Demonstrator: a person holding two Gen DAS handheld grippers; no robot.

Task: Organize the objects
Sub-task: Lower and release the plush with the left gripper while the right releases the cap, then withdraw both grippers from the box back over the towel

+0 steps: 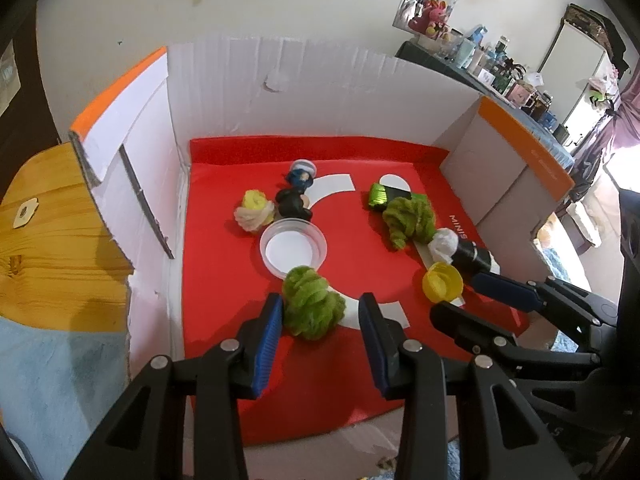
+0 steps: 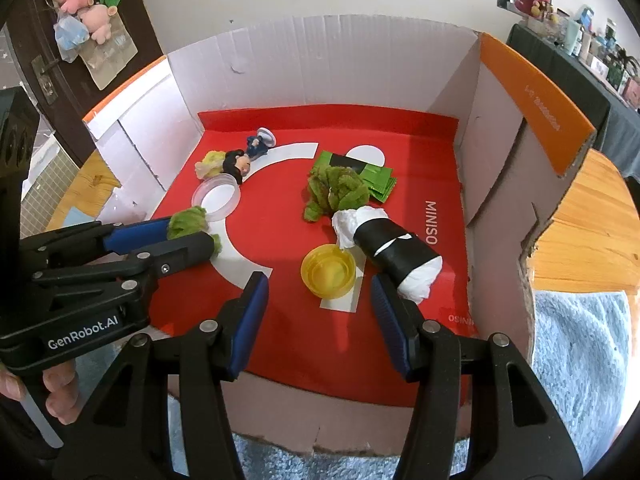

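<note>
Left wrist view: the left gripper (image 1: 320,320) points down into an open cardboard box (image 1: 224,92) lined with a red sheet (image 1: 224,288). Its jaws stand apart; a green fuzzy ball (image 1: 312,308) sits between the blue pads (image 1: 266,344), close against the left one, and whether that pad presses on it cannot be told. Just beyond lies a clear plastic lid (image 1: 293,248); farther off, a yellow and white tuft (image 1: 256,210) and a small dark-haired figurine (image 1: 298,192). To the right are a second green fuzzy clump (image 1: 408,218) against a green packet (image 1: 380,196), a black roll stuffed with white tissue (image 1: 464,252), and a yellow cap (image 1: 442,282). The right gripper (image 1: 460,294) enters from the right, its fingers either side of that cap.

Right wrist view: the right gripper (image 2: 320,304) has its jaws open, the yellow cap (image 2: 329,272) lying free on the sheet just past the tips, touched by neither pad. The black roll (image 2: 396,256) lies just right of the cap. This view alone shows the packet (image 2: 376,176) spread flat behind the clump (image 2: 336,190), and a hand (image 2: 52,396) on the left gripper (image 2: 192,232) at near left, with the ball (image 2: 188,220) at its tips. The wooden table (image 2: 580,232) shows at far right.
</note>
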